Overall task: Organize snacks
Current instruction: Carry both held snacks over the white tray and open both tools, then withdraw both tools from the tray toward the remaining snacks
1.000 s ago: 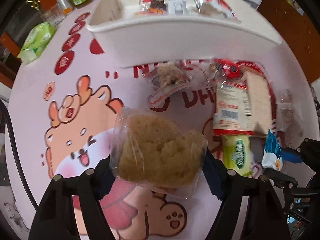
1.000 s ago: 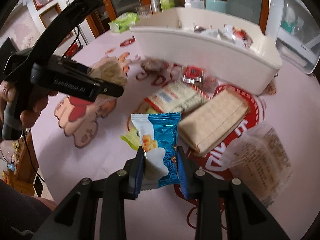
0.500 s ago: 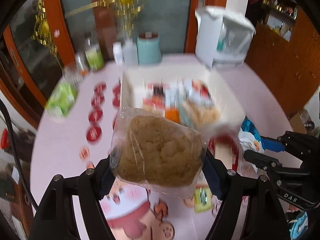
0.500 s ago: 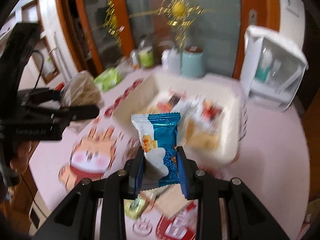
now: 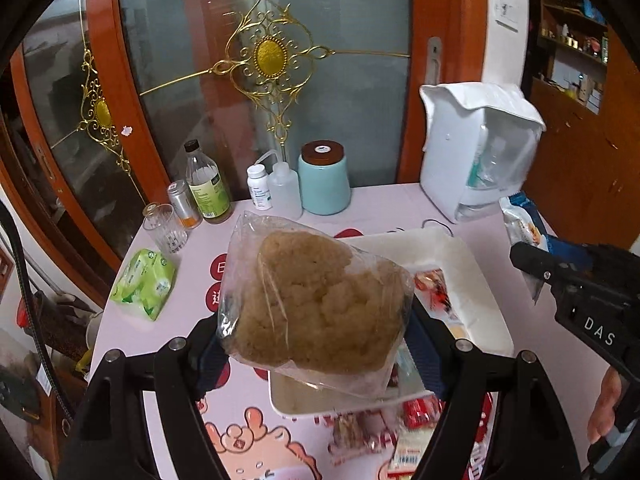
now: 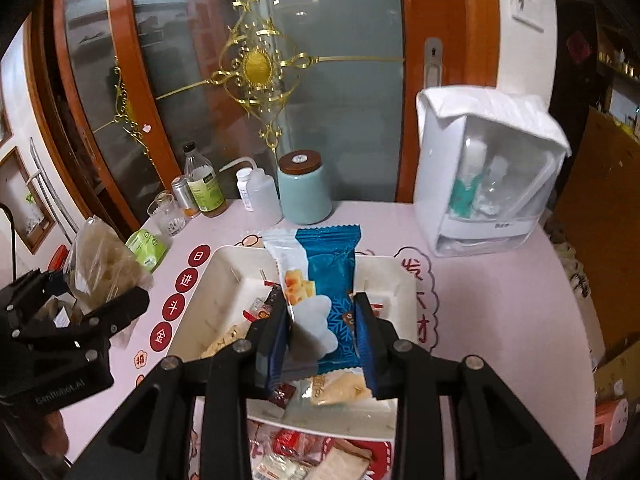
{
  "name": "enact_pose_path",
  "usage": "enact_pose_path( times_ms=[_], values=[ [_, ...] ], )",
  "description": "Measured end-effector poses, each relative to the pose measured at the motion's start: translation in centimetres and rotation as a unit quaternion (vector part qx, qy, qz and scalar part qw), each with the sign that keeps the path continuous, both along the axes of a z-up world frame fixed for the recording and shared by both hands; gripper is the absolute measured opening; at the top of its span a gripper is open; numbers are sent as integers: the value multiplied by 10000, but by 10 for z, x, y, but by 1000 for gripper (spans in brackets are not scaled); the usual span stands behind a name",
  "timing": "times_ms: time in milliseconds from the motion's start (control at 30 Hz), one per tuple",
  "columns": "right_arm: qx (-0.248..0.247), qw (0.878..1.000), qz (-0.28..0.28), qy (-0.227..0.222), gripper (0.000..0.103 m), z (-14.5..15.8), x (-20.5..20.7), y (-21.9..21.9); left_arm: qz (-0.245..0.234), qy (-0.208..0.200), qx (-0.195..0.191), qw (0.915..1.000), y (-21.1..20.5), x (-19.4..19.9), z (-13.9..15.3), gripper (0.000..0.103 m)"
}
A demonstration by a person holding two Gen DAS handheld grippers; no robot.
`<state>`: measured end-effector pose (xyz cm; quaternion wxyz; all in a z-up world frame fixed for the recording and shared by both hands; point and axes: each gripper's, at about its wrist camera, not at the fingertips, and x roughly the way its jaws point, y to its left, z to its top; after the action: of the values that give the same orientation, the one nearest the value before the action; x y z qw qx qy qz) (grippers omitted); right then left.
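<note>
My left gripper (image 5: 318,344) holds a clear bag of brown crumbly cake (image 5: 316,300) above the near end of the white tray (image 5: 472,280); its jaws are easing open, and the pads still press the bag. My right gripper (image 6: 320,320) stands over the tray (image 6: 224,276) with a blue and white snack packet (image 6: 328,272) upright between its pads. Those jaws are opening, the packet still caught between them. Several wrapped snacks lie inside the tray. More loose snacks (image 6: 288,440) lie on the pink tablecloth in front of it.
Behind the tray stand a teal jar (image 5: 324,180), bottles (image 5: 204,184), a drinking glass (image 5: 164,228) and a white plastic box (image 5: 476,152). A green tissue pack (image 5: 144,284) lies at the left. A person's hand (image 5: 604,404) grips the right handle. A glazed door closes off the back.
Both grippers have risen from the table with their snacks and moved forward over the tray. The loose snacks now lie below and behind them.
</note>
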<state>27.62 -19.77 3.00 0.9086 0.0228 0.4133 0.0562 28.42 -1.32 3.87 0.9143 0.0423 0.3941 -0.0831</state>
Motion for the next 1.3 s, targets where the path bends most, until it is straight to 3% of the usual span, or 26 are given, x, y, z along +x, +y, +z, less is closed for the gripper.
enact_pose_path(
  times_ms=[33, 67, 100, 133, 167, 433, 700, 1300],
  values=[
    [-19, 10000, -34, 64, 51, -6, 6, 1, 27, 38, -21, 10000, 0, 8, -5, 81],
    [-44, 9999, -66, 133, 57, -9, 10, 1, 37, 84, -28, 10000, 0, 13, -8, 83],
    [-63, 9998, -96, 191, 71, -13, 13, 1, 54, 144, -22, 9999, -1, 17, -13, 91],
    [-81, 9997, -138, 207, 79, -18, 15, 1, 79, 259, -19, 9996, -1, 25, -19, 101],
    [-88, 9996, -175, 190, 81, -21, 16, 1, 93, 326, -35, 9994, -1, 28, -23, 103],
    [98, 9986, -188, 494, 81, -43, 16, -5, 306, 647, 8, 9974, 5, 38, -50, 103],
    [149, 9981, -140, 576, 81, -47, -1, -12, 217, 709, -34, 9972, 2, 22, -51, 103],
    [19, 9987, -63, 505, 81, -32, -93, -43, -169, 538, 109, 9983, -30, -75, -27, 103]
  ],
)
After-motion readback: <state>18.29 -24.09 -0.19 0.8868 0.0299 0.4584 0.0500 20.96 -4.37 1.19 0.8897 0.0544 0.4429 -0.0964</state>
